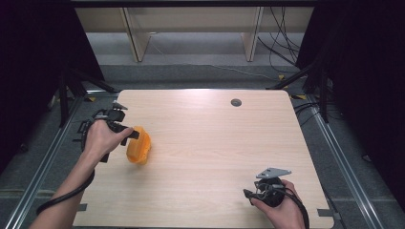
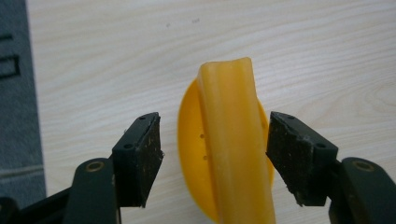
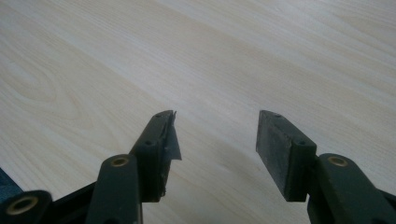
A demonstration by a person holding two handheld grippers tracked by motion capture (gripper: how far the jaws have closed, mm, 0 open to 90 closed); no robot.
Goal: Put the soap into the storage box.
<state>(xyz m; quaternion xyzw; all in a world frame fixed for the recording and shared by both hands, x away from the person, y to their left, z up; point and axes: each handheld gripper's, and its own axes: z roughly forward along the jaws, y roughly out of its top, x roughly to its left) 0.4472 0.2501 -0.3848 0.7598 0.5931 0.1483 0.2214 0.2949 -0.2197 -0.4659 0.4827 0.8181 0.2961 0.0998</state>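
The wooden table carried no legible markings. My left gripper stood released, jaws straddling the orange plastic piece near the table's left edge. My right gripper rested open, well apart.

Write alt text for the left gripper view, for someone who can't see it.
An orange plastic object, a rounded dish-like piece with a thick strap-shaped part running along it, sits between the two open black jaws of the left gripper. The jaws flank it, and neither pad is clearly pressing on it. It lies on a light wooden table.
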